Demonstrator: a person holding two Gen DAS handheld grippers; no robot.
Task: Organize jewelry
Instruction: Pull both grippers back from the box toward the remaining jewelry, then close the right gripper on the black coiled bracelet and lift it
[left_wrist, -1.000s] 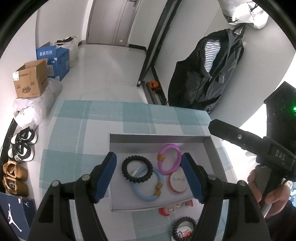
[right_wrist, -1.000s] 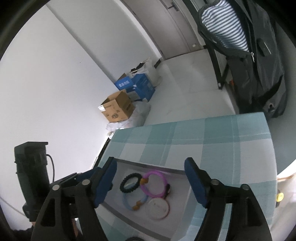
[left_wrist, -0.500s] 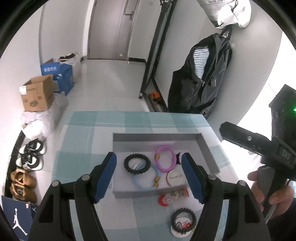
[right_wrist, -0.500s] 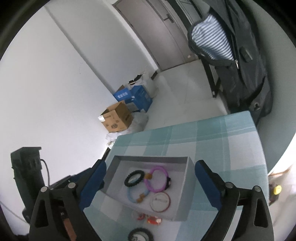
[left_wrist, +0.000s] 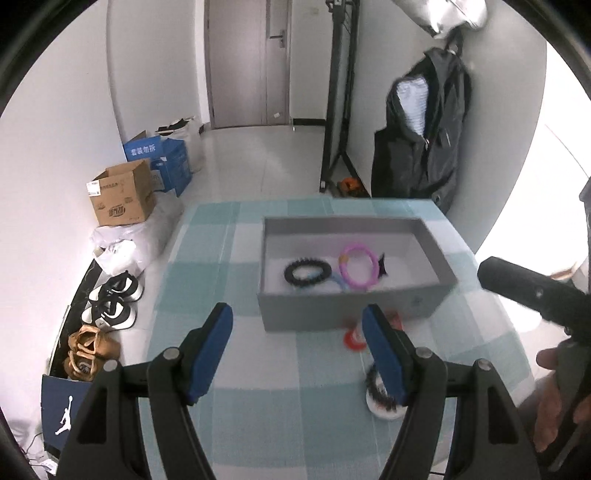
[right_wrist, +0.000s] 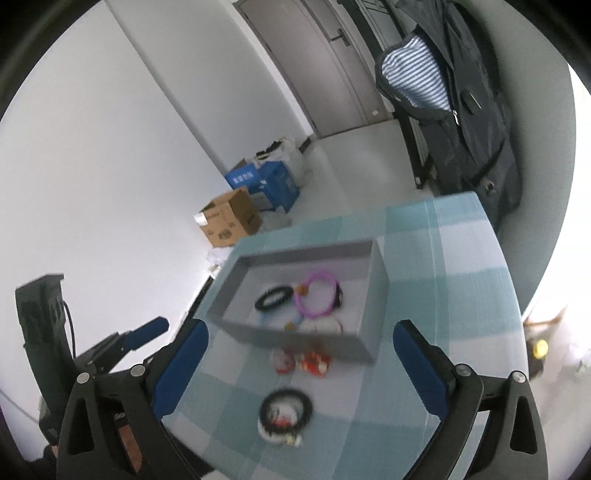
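A grey open box (left_wrist: 351, 308) sits on the checked cloth, and inside it lie a black coil bracelet (left_wrist: 306, 272), a pink bracelet (left_wrist: 358, 263) and a pale blue one (left_wrist: 338, 282). In front of the box, on the cloth, are small red pieces (right_wrist: 303, 362) and a black coil bracelet on a white disc (right_wrist: 284, 410). My left gripper (left_wrist: 297, 325) hovers open short of the box with nothing between its fingers. My right gripper (right_wrist: 301, 339) is over the loose pieces, its jaws opening wide with nothing held.
The teal and white checked cloth (left_wrist: 258, 387) covers the table. Cardboard boxes (left_wrist: 122, 199), bags and shoes (left_wrist: 110, 299) line the floor at the left. A dark jacket (left_wrist: 424, 147) hangs behind the table. A hand (left_wrist: 554, 406) holds the right gripper's handle.
Both grippers have drawn back from the box, which now looks smaller and farther away. The right gripper's jaws have spread much wider. The loose pieces in front of the box have come into view.
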